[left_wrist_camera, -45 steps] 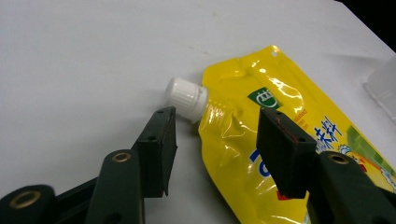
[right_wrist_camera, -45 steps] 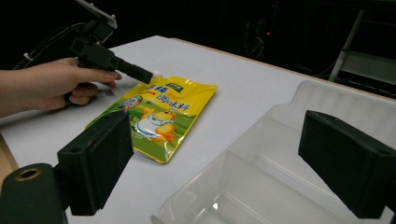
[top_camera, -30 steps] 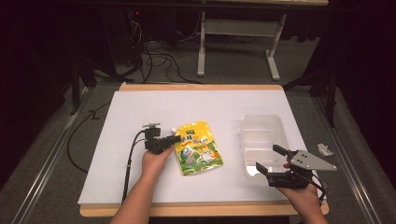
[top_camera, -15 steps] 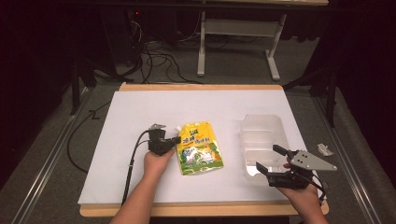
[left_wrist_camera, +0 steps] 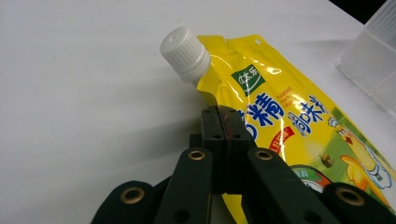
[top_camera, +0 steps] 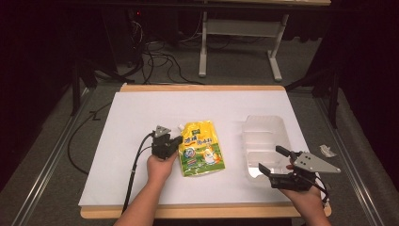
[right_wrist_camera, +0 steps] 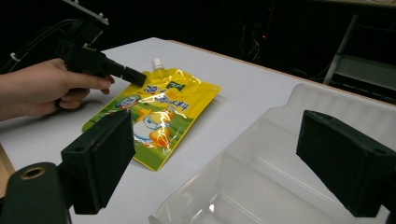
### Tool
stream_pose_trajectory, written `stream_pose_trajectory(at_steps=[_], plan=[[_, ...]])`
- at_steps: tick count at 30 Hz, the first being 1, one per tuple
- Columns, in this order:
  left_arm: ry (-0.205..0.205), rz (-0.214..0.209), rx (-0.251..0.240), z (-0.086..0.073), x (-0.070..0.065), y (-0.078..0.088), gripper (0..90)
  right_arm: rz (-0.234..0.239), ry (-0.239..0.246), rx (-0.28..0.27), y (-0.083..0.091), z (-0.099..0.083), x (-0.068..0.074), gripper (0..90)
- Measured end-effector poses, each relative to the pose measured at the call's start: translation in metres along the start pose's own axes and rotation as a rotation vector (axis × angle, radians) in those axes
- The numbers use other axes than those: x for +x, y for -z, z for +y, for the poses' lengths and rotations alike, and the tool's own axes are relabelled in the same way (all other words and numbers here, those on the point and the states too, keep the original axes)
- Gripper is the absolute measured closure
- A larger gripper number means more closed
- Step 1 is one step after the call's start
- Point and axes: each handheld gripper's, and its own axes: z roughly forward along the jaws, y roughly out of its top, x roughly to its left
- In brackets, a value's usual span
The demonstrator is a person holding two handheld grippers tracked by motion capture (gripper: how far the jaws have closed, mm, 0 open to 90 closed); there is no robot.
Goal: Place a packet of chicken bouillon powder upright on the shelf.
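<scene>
The yellow spouted pouch (top_camera: 202,148) is lying mid-table, being pinched at its left edge by the left gripper (left_wrist_camera: 223,122). The right gripper (top_camera: 272,161), jaws spread, is being held at the clear container (top_camera: 263,141) near the right edge. Risk: thin film slipping out if lifted.

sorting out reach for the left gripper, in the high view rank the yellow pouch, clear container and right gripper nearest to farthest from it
1. yellow pouch: at the left gripper, its edge clamped.
2. clear container: across the table, right side.
3. right gripper: front right, beside the container, slightly farther.
</scene>
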Motion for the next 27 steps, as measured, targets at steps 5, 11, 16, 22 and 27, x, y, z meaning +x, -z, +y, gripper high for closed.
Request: stream_pose_trajectory(at_steps=[5,11,16,22,27], plan=[[-0.019,0.008,-0.042,0.003,-0.007,0.010,90.0,-0.006,-0.002,0.004,0.001,0.001,0.001,11.6],[-0.048,0.026,-0.090,0.003,-0.019,0.027,90.0,-0.009,0.001,0.002,0.001,0.002,0.001,11.4],[-0.090,0.035,-0.125,0.004,-0.031,0.043,90.0,-0.003,0.001,-0.001,0.002,0.003,0.003,11.2],[-0.150,0.039,-0.171,0.004,-0.045,0.058,90.0,0.006,0.012,-0.002,0.001,0.004,0.006,11.2],[-0.190,0.043,-0.187,0.001,-0.057,0.073,90.0,0.007,0.016,0.001,0.001,0.005,0.010,11.2]])
